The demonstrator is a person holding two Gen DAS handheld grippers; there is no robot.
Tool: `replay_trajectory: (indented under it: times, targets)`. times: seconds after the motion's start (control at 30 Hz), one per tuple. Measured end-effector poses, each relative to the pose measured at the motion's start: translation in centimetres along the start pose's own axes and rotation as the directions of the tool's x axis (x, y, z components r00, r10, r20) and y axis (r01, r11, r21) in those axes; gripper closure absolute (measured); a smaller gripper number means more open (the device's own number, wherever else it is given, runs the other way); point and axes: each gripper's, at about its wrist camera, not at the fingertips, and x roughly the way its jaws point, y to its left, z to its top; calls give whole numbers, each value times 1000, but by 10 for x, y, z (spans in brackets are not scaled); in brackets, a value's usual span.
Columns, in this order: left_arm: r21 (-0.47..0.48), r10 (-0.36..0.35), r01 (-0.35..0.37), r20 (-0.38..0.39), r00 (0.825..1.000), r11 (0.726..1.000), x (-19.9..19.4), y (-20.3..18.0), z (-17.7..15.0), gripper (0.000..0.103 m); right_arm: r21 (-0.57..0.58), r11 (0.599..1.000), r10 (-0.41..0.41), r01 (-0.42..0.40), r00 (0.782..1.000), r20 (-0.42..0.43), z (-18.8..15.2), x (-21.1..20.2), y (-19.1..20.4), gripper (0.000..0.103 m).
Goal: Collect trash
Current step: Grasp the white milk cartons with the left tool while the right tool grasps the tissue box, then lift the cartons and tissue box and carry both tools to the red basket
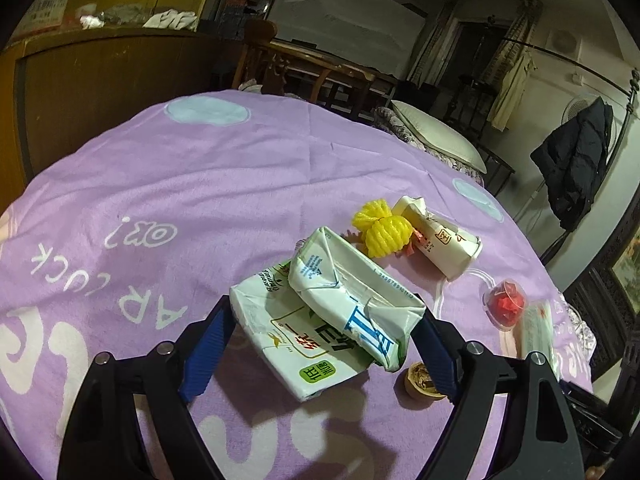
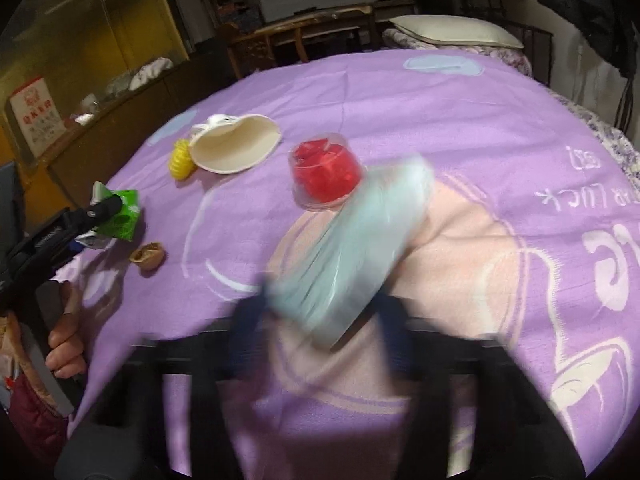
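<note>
— What crowded the left tool [image 1: 326,308]?

— Two flattened cartons, a blue-striped carton [image 1: 352,292] lying across a green-labelled carton [image 1: 280,328], near the worktop's [image 1: 200,184] front edge. The tool had clenched on the pair, one blue pad against each side. A walnut shell [image 1: 422,380] sat just beside its right finger. Further in lay a yellow foam net [image 1: 382,232] touching a crushed paper cup [image 1: 440,240], and toward the right edge a clear cup with red contents [image 1: 506,300] beside a plastic wrapper [image 1: 536,332].

— And the right tool [image 2: 320,308]?

— Blurred, but gripping that wrapper's near end, with the far end against the red cup.

— What did only one view give?

— The right wrist view showed the paper cup's open mouth, the left tool from the side with the green carton at its tips, and the person's hand [image 2: 66,344] under it at the worktop's left edge. The left wrist view alone showed the carton print and a dark jacket [image 1: 576,160] beyond the right edge. A pillow [image 1: 436,136] behind the worktop appeared in both.
</note>
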Motion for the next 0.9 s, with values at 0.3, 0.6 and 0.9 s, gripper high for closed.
replay_trajectory:
  times: [0.3,0.6,0.9]
  targets:
    - [6,20,-20,-15,1000,1000,-45,12,-15,19,-1,999,38,-39,995,96,-6,-35,3,80]
    - [61,39,-43,62,997,997,-133,5,-15,19,-77,987,154,-142,972,178,-9,-89,34,80]
    - [55,87,-95,126,988,994,-238,16,-25,19,-203,947,293,-250,931,219,-18,-142,85,80]
